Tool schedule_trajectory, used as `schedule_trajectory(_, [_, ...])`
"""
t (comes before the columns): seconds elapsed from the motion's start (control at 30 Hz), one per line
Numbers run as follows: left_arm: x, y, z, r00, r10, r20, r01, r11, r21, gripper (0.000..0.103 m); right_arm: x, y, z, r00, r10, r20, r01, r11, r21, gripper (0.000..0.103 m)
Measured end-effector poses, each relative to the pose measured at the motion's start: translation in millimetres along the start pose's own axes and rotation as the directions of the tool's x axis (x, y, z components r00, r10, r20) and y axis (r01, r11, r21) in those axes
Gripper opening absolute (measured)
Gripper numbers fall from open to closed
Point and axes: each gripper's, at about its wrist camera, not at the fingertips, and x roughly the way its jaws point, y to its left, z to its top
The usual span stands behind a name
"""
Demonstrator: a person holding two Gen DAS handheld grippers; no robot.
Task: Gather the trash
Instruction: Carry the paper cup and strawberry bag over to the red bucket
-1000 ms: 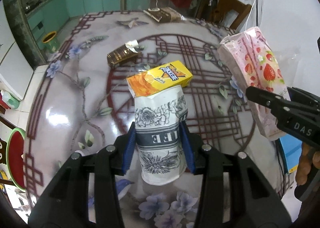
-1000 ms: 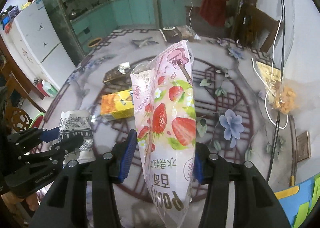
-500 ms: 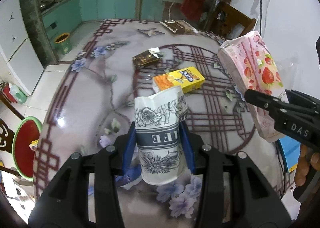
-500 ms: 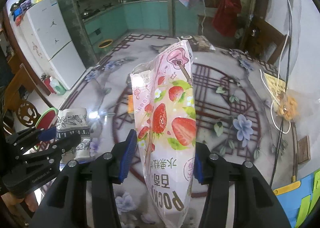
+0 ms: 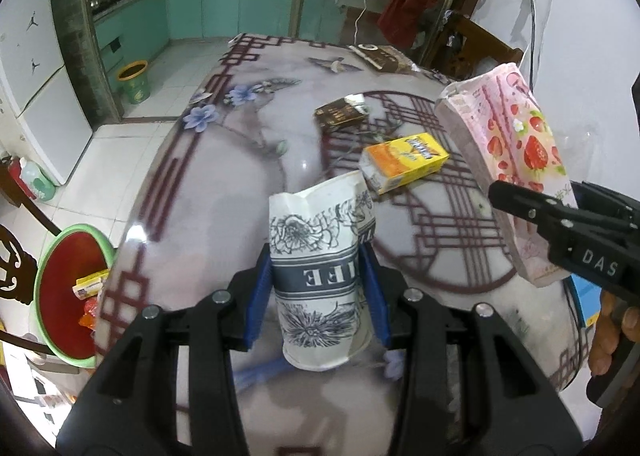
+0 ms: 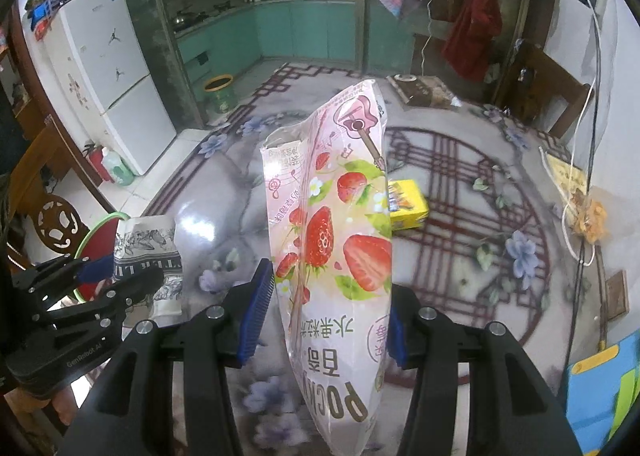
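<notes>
Now both grippers are carrying trash above the patterned table (image 5: 224, 192), and the step in hand looks like bringing it over to the red bin with the green rim (image 5: 60, 288), which is standing on the floor off the table's left edge with scraps already lying in it. The left gripper (image 5: 318, 288) is pinching a crumpled paper cup (image 5: 320, 256) with its jaws closed on the printed wall; thin paper like this is prone to buckling, so light, even pressure seems wise. The right gripper (image 6: 330, 320) is clamping a glossy pink strawberry snack bag (image 6: 340, 236) near its lower end, and the slick, floppy film is standing tall, so keeping it upright should stop it from sliding out. On the table, a stiff yellow carton (image 5: 404, 164) and a dark foil wrapper (image 5: 340, 116) are waiting for collection, lying near each other.
</notes>
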Motion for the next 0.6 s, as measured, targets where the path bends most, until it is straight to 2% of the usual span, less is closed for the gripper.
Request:
schedule_trajectory(0.37, [-9,85,-4,1.000,0.021,-0.019,-0.021,0.999,-0.046,0.041,20,82,7,0.999,0.024,-0.041,-0.025,0.999,-0.026,0.048])
schedule_trajectory(0.6, [-14,126,-4,0.999,0.028,-0.021,-0.029,0.997,-0.067,0.041,32,124,16,0.998,0.036,-0.056,-0.039,0.998,-0.049,0.048])
